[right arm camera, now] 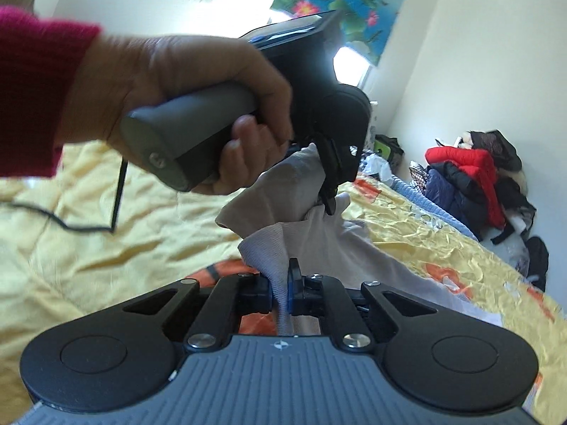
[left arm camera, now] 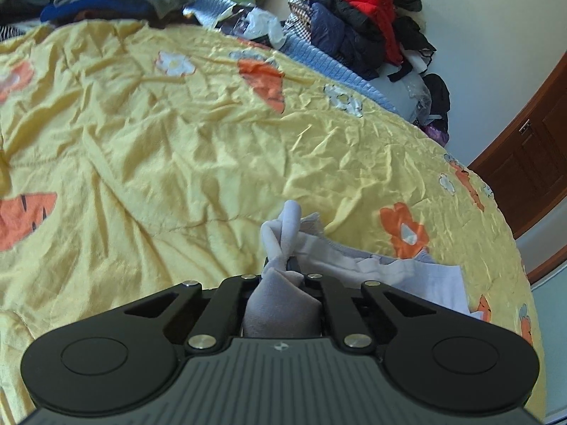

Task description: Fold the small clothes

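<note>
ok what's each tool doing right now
left tool: shut on the pale grey garment.
right tool: shut on another part of the same garment.

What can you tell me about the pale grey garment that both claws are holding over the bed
The pale grey garment is small, soft and knit-looking, with a ribbed edge. It is bunched and lifted off the yellow bedspread. The left claw pinches one end; the right claw is shut on the ribbed edge. The rest drapes down onto the bedspread.

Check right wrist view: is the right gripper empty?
No, the right gripper is shut on a fold of the pale grey garment, which the left gripper also pinches above the yellow bedspread.
</note>
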Demonstrator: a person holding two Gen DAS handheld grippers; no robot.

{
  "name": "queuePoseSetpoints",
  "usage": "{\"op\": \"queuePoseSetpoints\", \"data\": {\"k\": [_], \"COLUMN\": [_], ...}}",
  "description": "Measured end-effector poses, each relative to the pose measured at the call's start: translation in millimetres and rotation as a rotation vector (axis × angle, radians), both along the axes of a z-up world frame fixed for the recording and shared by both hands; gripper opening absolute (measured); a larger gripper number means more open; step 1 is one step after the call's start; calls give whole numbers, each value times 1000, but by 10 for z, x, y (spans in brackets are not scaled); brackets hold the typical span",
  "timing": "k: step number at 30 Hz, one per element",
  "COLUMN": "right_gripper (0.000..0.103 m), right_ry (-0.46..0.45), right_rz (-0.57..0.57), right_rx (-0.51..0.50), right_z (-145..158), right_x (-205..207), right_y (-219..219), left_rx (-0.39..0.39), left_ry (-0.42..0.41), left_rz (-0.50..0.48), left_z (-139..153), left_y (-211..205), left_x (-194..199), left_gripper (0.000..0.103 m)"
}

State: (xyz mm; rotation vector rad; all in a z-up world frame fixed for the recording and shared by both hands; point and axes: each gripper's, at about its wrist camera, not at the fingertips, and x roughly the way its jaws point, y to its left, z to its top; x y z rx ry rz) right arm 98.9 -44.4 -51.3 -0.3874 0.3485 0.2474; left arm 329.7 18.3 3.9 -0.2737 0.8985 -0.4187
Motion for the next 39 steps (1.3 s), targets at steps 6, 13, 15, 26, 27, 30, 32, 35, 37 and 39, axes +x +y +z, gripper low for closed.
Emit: {"op": "queuePoseSetpoints", "data": {"k": [6, 13, 15, 26, 27, 30, 32, 35, 37, 39], "right_gripper": [9, 9, 9, 9, 9, 9, 10, 10, 9, 10], "right_ry": [-21, -40, -47, -54, -54, -48, -43, -35, -33, -27], "right_rz": [-35, -91, -109, -193, -199, -221, -236, -258, -272, -285], "right_rx": [111, 206, 229, 292, 299, 323, 337, 358, 368, 383], "right_z": [178, 301, 325, 313, 308, 284, 262, 233, 217, 199], "right_x": [-113, -246, -287, -456, -465, -493, -532, -561, -583, -593], "right_y": [-289, -637, -744, -1200, -1237, -1358, -1433, -1539, -1607, -1678], "left_rx": [54, 75, 79, 116, 123, 136, 139, 145, 151, 159], "left_ry": [-84, -150, -164, -203, -207, -204, -197, -190, -185, -180], "left_rz": [-9, -33, -44, -131, -141, -169, -186, -214, -230, -243], "left_z": [275, 528, 575, 629, 625, 581, 542, 484, 448, 414], "left_y": [-266, -608, -722, -1370, -1431, -1609, -1730, -1906, -2009, -2099], "left_x": [-175, -362, -416, -619, -634, -667, -684, -714, -732, -746], "left_gripper": [5, 5, 5, 5, 5, 5, 5, 5, 5, 5]}}
